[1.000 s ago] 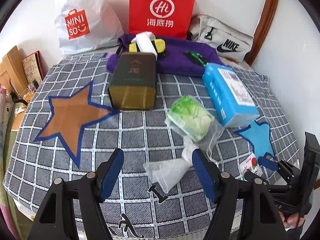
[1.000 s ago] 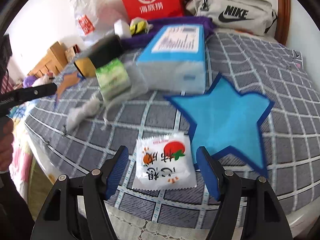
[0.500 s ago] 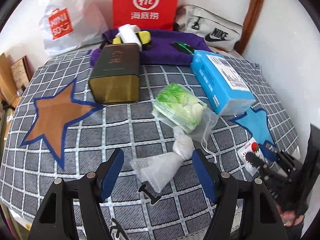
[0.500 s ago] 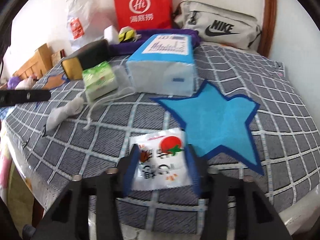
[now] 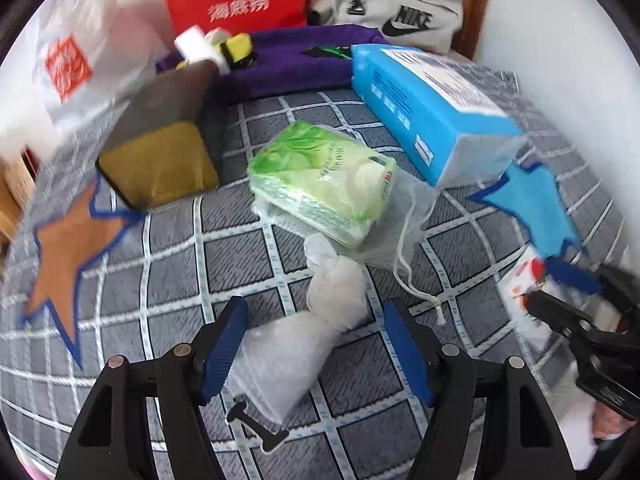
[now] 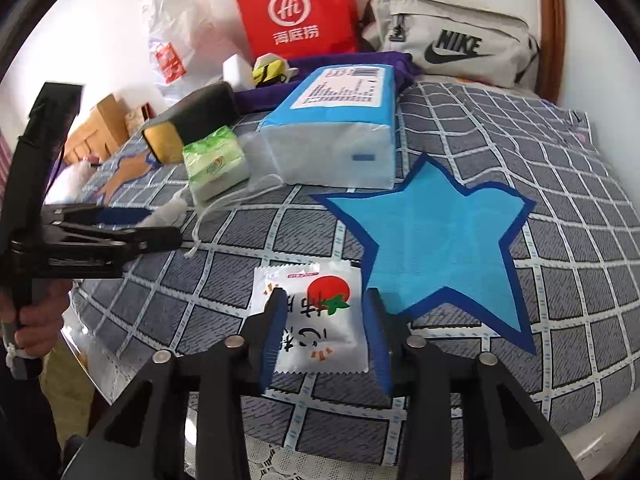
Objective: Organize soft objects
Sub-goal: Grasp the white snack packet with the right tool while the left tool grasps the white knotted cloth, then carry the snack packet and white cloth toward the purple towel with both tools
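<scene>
A white knotted plastic bag point(image 5: 296, 352) lies on the checked bed cover point(image 5: 240, 248), between the blue pads of my left gripper point(image 5: 316, 344). Its jaws are closing; the left pad is next to the bag and the right pad stands apart from it. A white snack packet with a tomato print point(image 6: 320, 312) lies flat between the pads of my right gripper point(image 6: 326, 334), whose jaws are opening. That packet point(image 5: 524, 280) and right gripper point(image 5: 560, 296) show at the right of the left wrist view. The left gripper point(image 6: 160, 224) appears at the left of the right wrist view.
A green tissue pack point(image 5: 324, 180) in a mesh drawstring bag and a blue tissue pack point(image 5: 428, 112) lie mid-bed. A blue star patch point(image 6: 436, 240) sits beside the packet, an orange star point(image 5: 68, 248) at the left. A dark tin point(image 5: 160, 140), purple cloth point(image 5: 296, 60) and bags stand behind.
My left gripper has sunk and come closer over the white bag, and the view has rolled. My right gripper squeezed in on the snack packet, then widened again.
</scene>
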